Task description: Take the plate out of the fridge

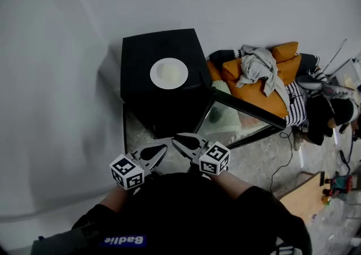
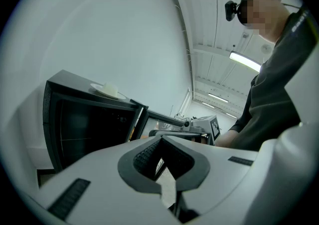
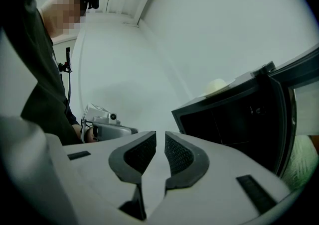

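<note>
So the plate [image 1: 169, 73] isn't inside anymore, it sits flat on top of the black fridge [image 1: 141, 51] with some pale lump on it. The door [image 1: 242, 118] hangs open to the right. It's round, so no long axis to worry about. Both grippers are well short of it, pointing its way. The right gripper [image 1: 175, 139], jaws a narrow slit apart and empty, looks marginally nearer. The left gripper [image 1: 163, 148] has its tips together, holding nothing.

Grey left claw [image 1: 163, 148] and right claw [image 1: 175, 139], black ribbed pads [image 3: 142, 152], marker cubes [image 1: 127, 171].
</note>
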Available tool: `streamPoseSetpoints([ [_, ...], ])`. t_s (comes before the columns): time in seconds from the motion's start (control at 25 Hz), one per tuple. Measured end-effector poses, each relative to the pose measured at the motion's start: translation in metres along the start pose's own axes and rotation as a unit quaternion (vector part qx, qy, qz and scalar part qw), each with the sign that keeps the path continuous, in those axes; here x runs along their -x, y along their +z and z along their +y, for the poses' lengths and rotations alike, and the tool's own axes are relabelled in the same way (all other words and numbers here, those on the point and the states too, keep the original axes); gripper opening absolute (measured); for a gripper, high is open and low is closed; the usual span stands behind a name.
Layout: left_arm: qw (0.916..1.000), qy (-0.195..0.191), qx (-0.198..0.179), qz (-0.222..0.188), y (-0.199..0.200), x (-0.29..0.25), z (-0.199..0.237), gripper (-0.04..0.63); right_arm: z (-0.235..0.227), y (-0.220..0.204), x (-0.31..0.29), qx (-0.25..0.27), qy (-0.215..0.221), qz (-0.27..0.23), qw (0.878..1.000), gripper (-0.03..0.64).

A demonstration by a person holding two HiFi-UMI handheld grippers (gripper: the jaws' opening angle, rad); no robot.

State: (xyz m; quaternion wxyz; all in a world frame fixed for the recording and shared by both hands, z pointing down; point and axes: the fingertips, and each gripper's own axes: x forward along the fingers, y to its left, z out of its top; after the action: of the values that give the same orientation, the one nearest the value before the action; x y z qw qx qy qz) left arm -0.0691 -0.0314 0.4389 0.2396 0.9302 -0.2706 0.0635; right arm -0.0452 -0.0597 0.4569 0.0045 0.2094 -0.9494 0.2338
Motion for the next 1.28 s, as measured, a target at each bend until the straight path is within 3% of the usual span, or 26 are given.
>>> streamPoseSetpoints([
  [0.12,1.0,0.0,-0.004,0.005,-0.004,-0.001,-0.001,-0.002,0.005,-0.008,0.001,0.028,-0.006,0.019,0.999,0.017],
  [0.28,0.9999,0.0,-0.003,0.015,-0.011,0.0,-0.003,-0.002,0.012,-0.022,-0.001,0.057,-0.011,0.046,0.997,0.011],
  [1.28,0.9999,0.0,0.001,0.014,-0.019,0.0,-0.016,-0.002,0.024,-0.026,0.007,0.067,-0.005,0.058,0.996,0.009],
])
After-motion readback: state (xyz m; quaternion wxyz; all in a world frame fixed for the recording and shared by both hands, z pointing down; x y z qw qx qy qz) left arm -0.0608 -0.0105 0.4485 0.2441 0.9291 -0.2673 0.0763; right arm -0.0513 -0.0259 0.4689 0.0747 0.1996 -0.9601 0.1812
